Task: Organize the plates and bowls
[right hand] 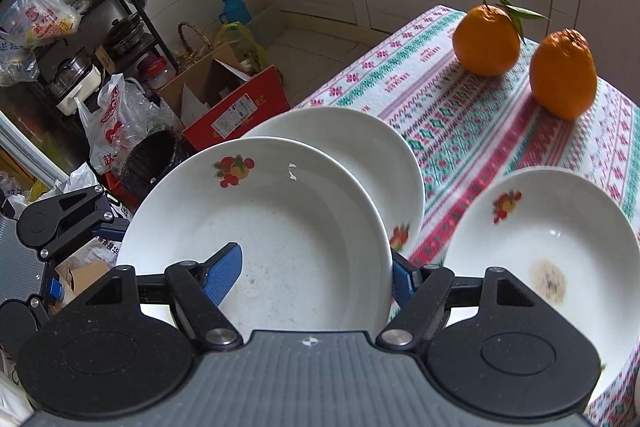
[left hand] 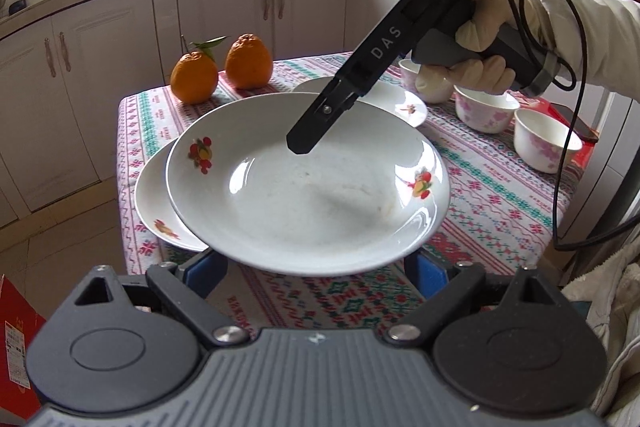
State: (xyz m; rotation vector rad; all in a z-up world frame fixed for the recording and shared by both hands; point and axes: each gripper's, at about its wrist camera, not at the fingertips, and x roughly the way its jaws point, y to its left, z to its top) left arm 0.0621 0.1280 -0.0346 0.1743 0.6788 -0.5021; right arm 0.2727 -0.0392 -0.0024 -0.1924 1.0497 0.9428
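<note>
A white deep plate with fruit prints (left hand: 308, 187) hangs tilted above the patterned table. My right gripper (right hand: 316, 279) is shut on that plate (right hand: 256, 227): one blue finger (right hand: 226, 277) lies inside it, the other is under its rim. In the left wrist view the right gripper (left hand: 308, 139) reaches over the plate's far rim. My left gripper (left hand: 316, 267) is open below the plate's near edge, its blue fingers mostly hidden by the plate. A second plate (left hand: 154, 211) lies under it on the table's left edge. A third plate (right hand: 548, 247) lies to the right.
Two oranges (left hand: 218, 71) stand at the table's far left corner. Several small floral bowls (left hand: 484, 109) and a phone sit on the right side. A cable (left hand: 568, 163) hangs from the right gripper. Boxes and bags (right hand: 224, 107) crowd the floor beyond the table's left edge.
</note>
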